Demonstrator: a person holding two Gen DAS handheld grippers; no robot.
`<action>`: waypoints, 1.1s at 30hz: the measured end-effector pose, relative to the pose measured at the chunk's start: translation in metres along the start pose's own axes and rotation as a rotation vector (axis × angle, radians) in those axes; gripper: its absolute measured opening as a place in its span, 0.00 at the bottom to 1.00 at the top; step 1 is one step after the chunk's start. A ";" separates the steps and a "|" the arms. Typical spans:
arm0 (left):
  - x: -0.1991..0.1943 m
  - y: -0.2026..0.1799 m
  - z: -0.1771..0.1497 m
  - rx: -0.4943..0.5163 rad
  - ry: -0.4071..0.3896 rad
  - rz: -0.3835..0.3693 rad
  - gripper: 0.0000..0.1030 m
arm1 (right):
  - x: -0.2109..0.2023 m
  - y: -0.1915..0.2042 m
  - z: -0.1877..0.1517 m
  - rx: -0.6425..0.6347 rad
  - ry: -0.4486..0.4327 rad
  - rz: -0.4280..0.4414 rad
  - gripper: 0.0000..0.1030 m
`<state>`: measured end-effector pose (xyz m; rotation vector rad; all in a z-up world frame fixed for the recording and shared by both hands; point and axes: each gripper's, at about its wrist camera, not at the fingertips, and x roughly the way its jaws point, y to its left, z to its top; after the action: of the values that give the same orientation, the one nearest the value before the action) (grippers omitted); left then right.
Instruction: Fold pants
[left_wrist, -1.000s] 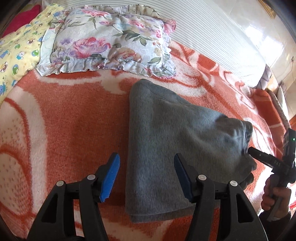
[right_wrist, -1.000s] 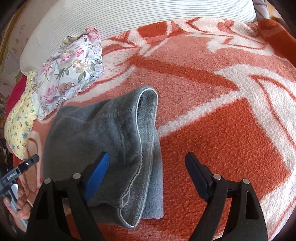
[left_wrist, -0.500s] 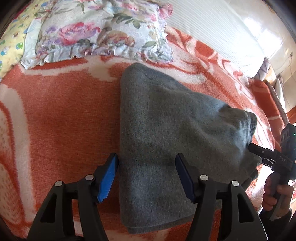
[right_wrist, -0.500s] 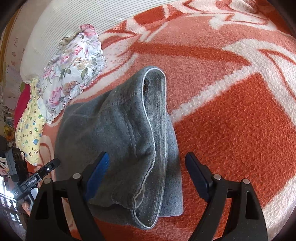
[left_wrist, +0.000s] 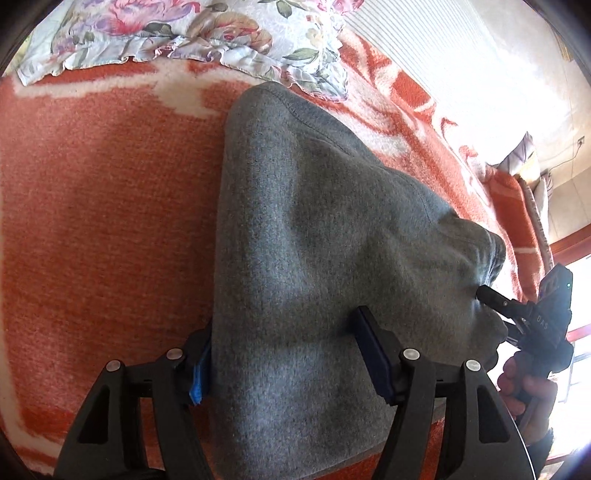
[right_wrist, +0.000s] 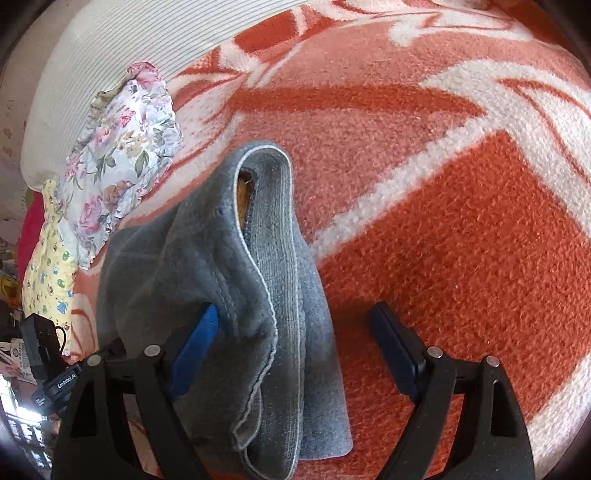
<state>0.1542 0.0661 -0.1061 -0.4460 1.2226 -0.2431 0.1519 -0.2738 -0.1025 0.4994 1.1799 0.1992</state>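
Grey fleece pants (left_wrist: 314, 258) lie between both spread grippers, left gripper (left_wrist: 284, 360) opening, right gripper (right_wrist: 295, 343) unclamped; stacked layers may slip unevenly.

Left tongs (left_wrist: 284, 354), jaws opening, straddle the folded grey pants (left_wrist: 314, 258) on the orange blanket (left_wrist: 103, 221).

From my right wrist camera I can read one label: white letters spelling "GenRobot.AI" run along the black body of the left gripper (right_wrist: 61, 382), low at the left edge. From my left wrist camera I make out pale letters on the dark body of the right gripper (left_wrist: 543, 321); they look like "DAS", though they are small and I am not sure of them. I can read nothing else in either view.
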 end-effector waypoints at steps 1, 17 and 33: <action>0.000 0.000 0.000 -0.004 -0.006 0.000 0.65 | 0.000 0.003 -0.001 -0.010 0.000 -0.004 0.82; -0.027 -0.026 -0.005 0.066 -0.126 0.053 0.15 | -0.012 0.031 -0.011 -0.136 -0.062 0.082 0.34; -0.071 -0.032 -0.014 0.097 -0.223 0.091 0.14 | -0.033 0.065 -0.019 -0.224 -0.160 0.200 0.27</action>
<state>0.1189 0.0646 -0.0352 -0.3228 1.0056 -0.1688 0.1285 -0.2256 -0.0497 0.4270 0.9380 0.4510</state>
